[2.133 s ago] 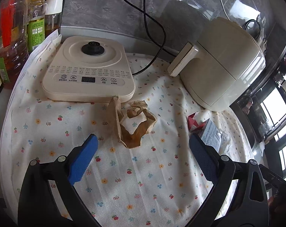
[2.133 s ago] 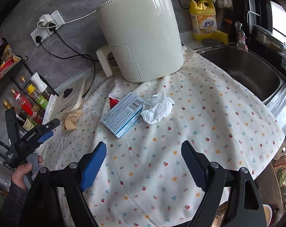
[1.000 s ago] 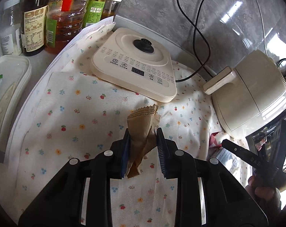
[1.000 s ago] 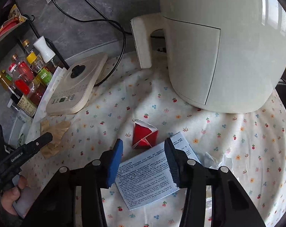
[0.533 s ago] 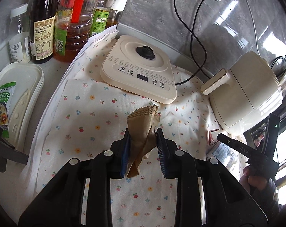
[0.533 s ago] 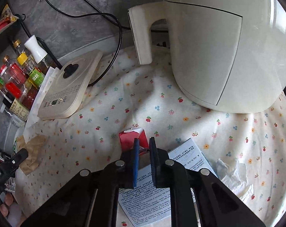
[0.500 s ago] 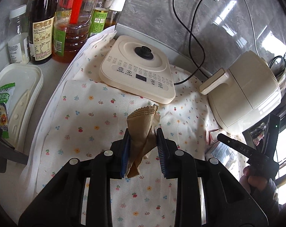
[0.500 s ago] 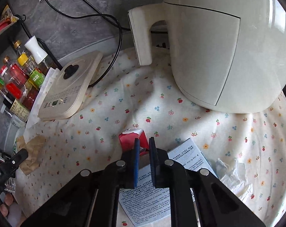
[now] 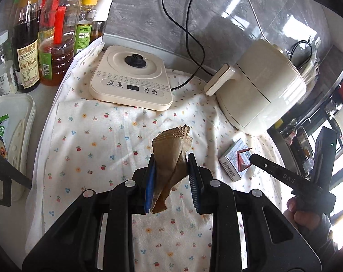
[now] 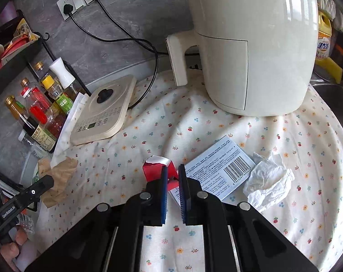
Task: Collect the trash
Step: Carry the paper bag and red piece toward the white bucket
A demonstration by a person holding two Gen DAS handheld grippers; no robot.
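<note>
Two grippers are at work above the floral cloth (image 9: 99, 140). The left gripper (image 9: 171, 176), level and raised off the cloth, is clamped on the brown paper bag (image 9: 171, 151), which sticks up between its fingers. The right gripper (image 10: 172, 189), angled downward, pinches the red wrapper (image 10: 154, 170) beside the blue box (image 10: 219, 170).

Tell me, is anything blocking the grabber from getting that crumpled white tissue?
Nothing visible blocks it, but the right gripper is shut on the red wrapper. The crumpled white tissue lies uncovered on the cloth, beside the blue box.
</note>
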